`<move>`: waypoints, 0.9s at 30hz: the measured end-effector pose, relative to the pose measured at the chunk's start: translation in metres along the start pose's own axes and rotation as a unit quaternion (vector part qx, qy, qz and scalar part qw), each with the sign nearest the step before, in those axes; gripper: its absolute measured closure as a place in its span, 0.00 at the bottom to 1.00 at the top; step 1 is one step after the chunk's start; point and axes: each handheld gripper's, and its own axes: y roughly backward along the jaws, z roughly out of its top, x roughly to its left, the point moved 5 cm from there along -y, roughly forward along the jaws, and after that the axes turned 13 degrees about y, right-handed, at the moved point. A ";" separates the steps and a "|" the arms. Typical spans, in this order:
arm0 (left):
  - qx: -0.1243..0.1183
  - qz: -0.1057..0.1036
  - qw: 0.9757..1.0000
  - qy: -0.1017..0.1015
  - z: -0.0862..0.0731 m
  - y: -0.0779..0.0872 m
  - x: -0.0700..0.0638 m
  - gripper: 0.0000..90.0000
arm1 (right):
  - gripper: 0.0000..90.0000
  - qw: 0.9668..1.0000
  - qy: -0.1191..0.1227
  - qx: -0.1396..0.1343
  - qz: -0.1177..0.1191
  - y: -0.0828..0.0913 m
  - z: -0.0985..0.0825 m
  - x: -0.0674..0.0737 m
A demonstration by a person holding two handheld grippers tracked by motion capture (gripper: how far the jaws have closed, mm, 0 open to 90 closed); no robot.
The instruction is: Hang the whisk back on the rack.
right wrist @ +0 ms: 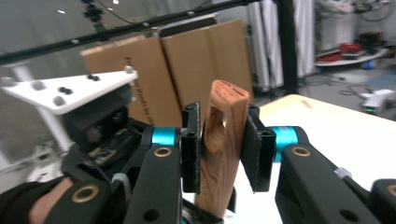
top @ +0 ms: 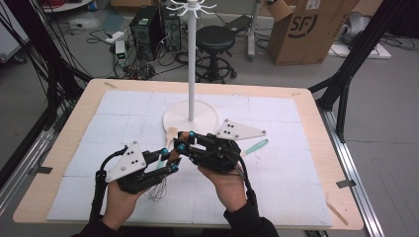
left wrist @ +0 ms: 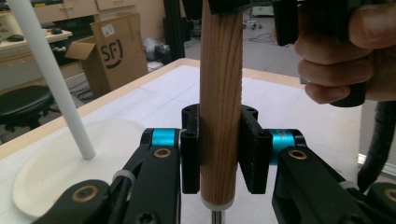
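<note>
The person's two hands are holding the grippers close together just above the near middle of the desk [top: 59,163]. The left gripper [left wrist: 219,149] is pinching the whisk's wooden handle [left wrist: 221,93] between its fingers, near the metal end, with the wire loops [top: 158,190] hanging toward the desk. The right gripper [right wrist: 223,144] is clamping the handle's far end, its fingers pressing both sides. Just beyond, the white stand [top: 191,74] is rising from its round base, with a green-handled utensil [top: 254,147] lying to its right.
</note>
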 end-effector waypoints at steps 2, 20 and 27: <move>-0.002 -0.010 1.000 0.000 0.001 0.002 -0.001 0.81 | 0.81 1.000 0.006 -0.004 0.011 0.001 0.002 0.001; 0.002 -0.225 0.973 0.051 0.008 0.015 0.000 0.44 | 0.81 0.986 0.059 -0.012 0.157 0.022 0.019 0.009; 0.033 -0.281 0.958 0.044 0.005 0.008 -0.010 0.46 | 0.81 0.970 0.063 -0.030 0.231 0.018 0.019 0.013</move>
